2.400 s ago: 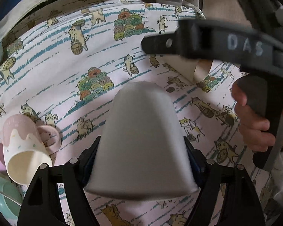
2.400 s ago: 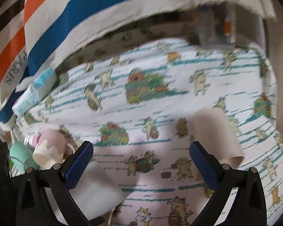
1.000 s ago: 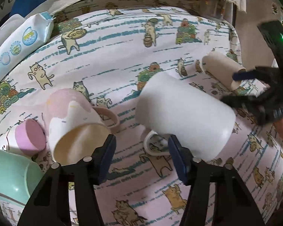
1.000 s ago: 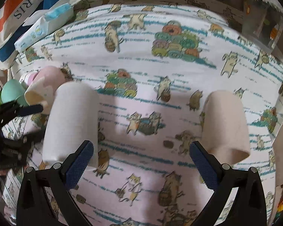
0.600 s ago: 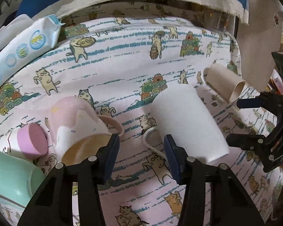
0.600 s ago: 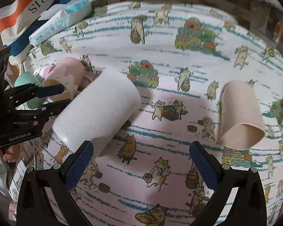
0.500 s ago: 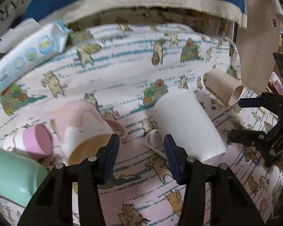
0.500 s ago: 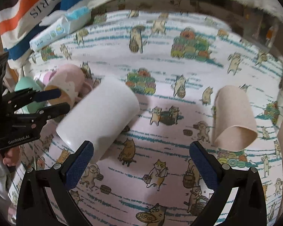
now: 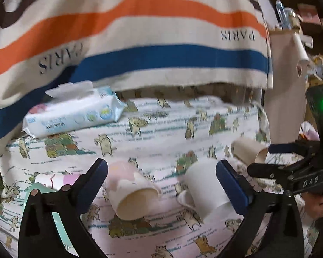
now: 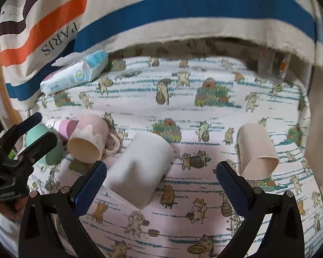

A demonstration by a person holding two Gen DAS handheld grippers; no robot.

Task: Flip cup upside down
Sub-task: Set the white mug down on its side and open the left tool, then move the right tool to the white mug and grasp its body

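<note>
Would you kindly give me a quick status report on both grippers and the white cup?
Left gripper open, empty. Right gripper open, empty. White cup on its side on the cat-print cloth, not flipped. Pink mug close beside it.

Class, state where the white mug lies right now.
In the right wrist view the white mug lies on its side on the cat-print cloth, between the pink mug and the beige cup.

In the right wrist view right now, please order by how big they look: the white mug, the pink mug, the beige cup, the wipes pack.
1. White mug, though it lies nearest.
2. Wipes pack.
3. Pink mug and beige cup: too alike to rank.
</note>
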